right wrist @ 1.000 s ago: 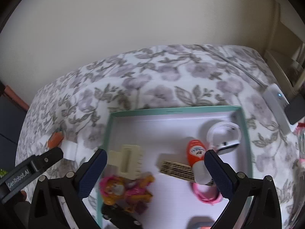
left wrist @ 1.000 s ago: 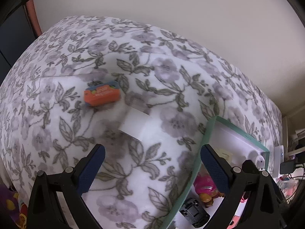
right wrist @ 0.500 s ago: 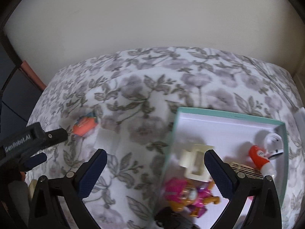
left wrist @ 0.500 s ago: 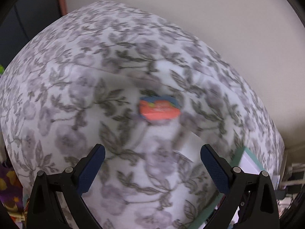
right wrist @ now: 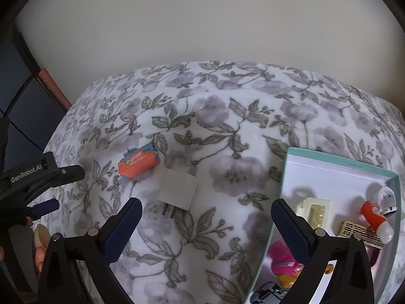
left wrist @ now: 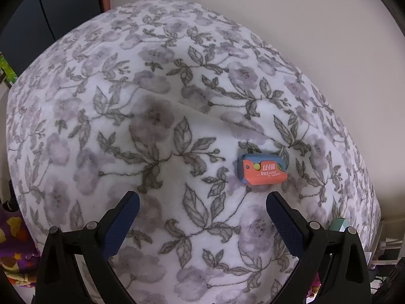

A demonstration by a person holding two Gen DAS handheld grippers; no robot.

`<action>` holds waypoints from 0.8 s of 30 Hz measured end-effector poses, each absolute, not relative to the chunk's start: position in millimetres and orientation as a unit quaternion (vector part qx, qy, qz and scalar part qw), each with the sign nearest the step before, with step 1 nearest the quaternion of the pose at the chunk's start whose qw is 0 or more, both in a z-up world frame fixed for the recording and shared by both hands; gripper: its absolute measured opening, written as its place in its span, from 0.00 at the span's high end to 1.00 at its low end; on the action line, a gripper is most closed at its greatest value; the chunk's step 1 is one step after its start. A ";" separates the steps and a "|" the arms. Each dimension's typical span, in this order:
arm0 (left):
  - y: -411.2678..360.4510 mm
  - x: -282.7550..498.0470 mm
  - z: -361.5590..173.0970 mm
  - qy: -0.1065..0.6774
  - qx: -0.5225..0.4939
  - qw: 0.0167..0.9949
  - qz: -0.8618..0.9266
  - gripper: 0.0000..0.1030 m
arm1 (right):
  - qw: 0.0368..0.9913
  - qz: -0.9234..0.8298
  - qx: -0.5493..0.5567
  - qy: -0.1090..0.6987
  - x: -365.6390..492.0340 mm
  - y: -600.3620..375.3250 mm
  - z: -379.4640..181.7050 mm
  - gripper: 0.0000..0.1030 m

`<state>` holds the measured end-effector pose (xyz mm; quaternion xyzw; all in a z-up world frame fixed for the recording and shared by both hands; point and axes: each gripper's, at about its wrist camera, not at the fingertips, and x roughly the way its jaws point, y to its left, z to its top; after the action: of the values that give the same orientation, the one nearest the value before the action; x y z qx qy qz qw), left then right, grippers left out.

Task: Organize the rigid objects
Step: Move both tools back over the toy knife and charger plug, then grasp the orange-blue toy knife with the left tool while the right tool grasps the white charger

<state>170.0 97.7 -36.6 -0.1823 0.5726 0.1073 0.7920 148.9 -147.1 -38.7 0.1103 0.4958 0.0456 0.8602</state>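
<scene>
An orange and blue eraser [left wrist: 262,169] [right wrist: 138,164] lies on the floral blanket [left wrist: 157,131]. My left gripper [left wrist: 202,209] is open just short of it, the eraser sitting ahead and slightly right of centre. A white plug adapter [right wrist: 177,190] with two prongs rests beside the eraser; my right gripper [right wrist: 206,215] stands open right in front of it. The left gripper [right wrist: 48,190] shows at the left edge of the right wrist view. A teal-rimmed white box [right wrist: 286,177] at the right holds several small items.
Inside the box are a cream clip [right wrist: 315,211], an orange-capped tube [right wrist: 374,217], a white earbud case [right wrist: 386,197], a tan comb [right wrist: 359,233], a pink toy figure [right wrist: 283,263] and a black item [right wrist: 268,293]. A pale wall [right wrist: 202,25] stands behind the blanket.
The left gripper swung left, so the eraser slid from left to right in its view and the box left it. The right gripper also swung left, off the box toward the adapter.
</scene>
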 end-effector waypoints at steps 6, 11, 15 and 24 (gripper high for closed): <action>84.8 183.4 -48.3 0.587 -0.142 0.792 0.089 0.03 | 0.858 0.051 0.099 0.502 154.5 -133.7 -48.9 0.00; 71.3 196.4 -51.1 0.585 -0.082 0.805 0.060 0.03 | 0.853 0.058 0.091 0.510 160.4 -123.0 -59.5 0.00; 67.5 206.2 -53.0 0.575 -0.054 0.816 0.027 0.03 | 0.847 0.056 0.074 0.523 165.0 -114.5 -72.7 0.00; 47.5 220.3 -63.6 0.560 0.013 0.828 -0.021 0.03 | 0.848 0.043 0.070 0.523 175.3 -107.6 -85.2 0.00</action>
<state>220.3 47.5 -63.6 0.0127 0.5602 -0.0213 0.8280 175.3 -107.6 -85.2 0.0703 0.5231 0.0433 0.8483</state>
